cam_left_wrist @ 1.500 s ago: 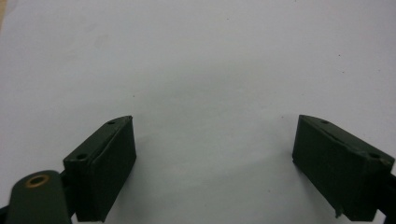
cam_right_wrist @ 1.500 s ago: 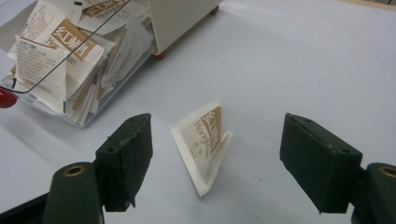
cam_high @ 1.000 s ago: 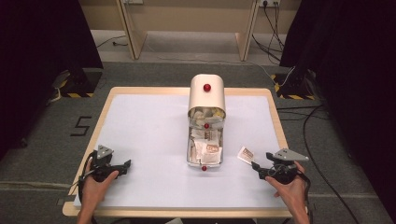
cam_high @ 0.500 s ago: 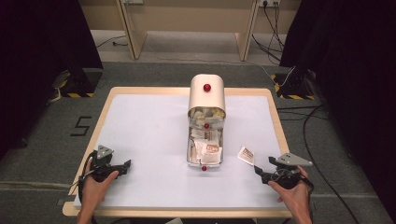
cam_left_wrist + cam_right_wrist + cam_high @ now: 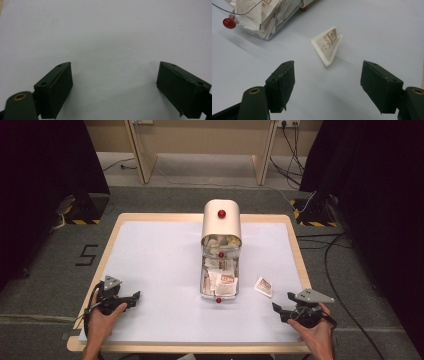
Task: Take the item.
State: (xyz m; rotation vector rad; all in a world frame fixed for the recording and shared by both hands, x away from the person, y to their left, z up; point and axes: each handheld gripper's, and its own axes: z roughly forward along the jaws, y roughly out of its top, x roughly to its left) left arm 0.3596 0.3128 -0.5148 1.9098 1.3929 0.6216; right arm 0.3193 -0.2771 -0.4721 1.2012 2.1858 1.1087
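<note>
While both matte black two-jaw grippers rest near the table's front edge, the right gripper (image 5: 281, 309) stands with jaws wide apart and empty, as does the left gripper (image 5: 131, 299) over bare pale-blue tabletop (image 5: 160, 250). Just beyond the right one lies a small white paper sachet with brown print (image 5: 328, 45), creased, one edge lifted, its long axis slanting away. Farther off, unobstructed, a clear sachet-filled bin (image 5: 219, 282) runs lengthwise toward its cream rounded lid (image 5: 221, 220) with red knobs.
</note>
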